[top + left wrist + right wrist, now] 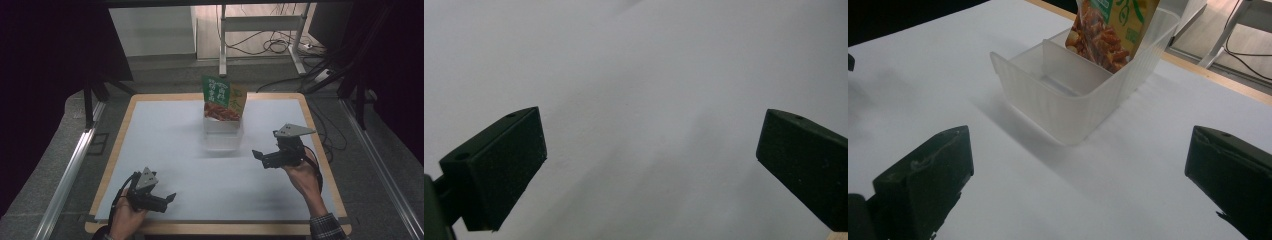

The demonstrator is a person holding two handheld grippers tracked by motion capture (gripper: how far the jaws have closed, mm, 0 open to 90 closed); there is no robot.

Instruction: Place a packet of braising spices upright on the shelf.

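Note:
A clear plastic bin (222,143) stands at the middle back of the white table top (165,130). A divider splits it in two. A green and yellow snack bag (223,98) stands upright in its far compartment; the near compartment holds nothing. My right gripper (260,159) hovers open just right of the bin, pointing at it. Its own view shows the bin (1068,112) and the bag (1110,25) ahead of the gripper (1078,165), with a gap between. My left gripper (169,201) is open near the front left edge, and between its spread jaws (651,145) lies bare table.
The wooden table rim (120,130) frames the white top. Aluminium rails (70,170) run along both sides of the table. Beyond the far edge stand a metal frame (222,45) and loose cables (272,46) on the floor.

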